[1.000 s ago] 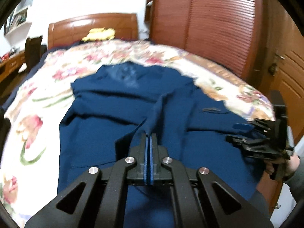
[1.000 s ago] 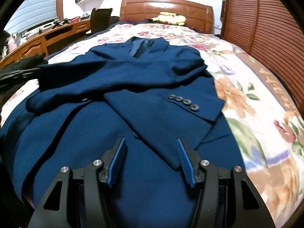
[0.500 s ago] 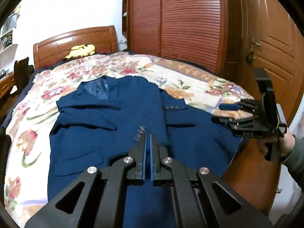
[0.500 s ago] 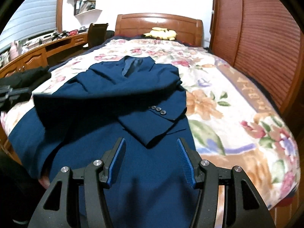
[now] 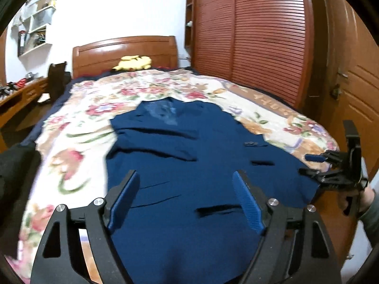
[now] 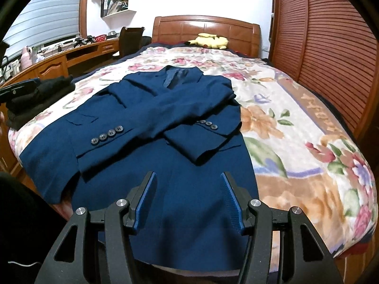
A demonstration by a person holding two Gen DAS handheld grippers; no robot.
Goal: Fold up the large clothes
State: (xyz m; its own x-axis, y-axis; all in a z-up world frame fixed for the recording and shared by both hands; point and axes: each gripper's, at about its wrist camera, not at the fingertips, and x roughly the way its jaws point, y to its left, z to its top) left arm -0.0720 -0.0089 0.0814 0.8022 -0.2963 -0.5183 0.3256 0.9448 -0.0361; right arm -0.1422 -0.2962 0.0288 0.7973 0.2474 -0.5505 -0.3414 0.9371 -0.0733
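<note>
A navy blue suit jacket [image 6: 165, 123] lies face up on the flowered bed cover [image 6: 296, 127], collar toward the headboard, both sleeves folded across its chest. It also shows in the left wrist view [image 5: 189, 156]. My left gripper [image 5: 187, 189] is open and empty above the jacket's hem. My right gripper [image 6: 188, 189] is open and empty above the hem at the foot of the bed. The right gripper also shows in the left wrist view [image 5: 315, 164] at the right edge, held by a hand.
A yellow plush toy [image 6: 210, 40] lies by the wooden headboard [image 6: 206, 27]. Dark folded clothes [image 6: 35, 94] sit at the bed's left edge. A wooden desk [image 6: 59, 59] and chair stand left. A slatted wardrobe [image 6: 327, 47] runs along the right.
My left gripper was shut on a sleeve of the jacket, laid it across the chest, let go and opened. Both grippers drew back toward the foot of the bed.
</note>
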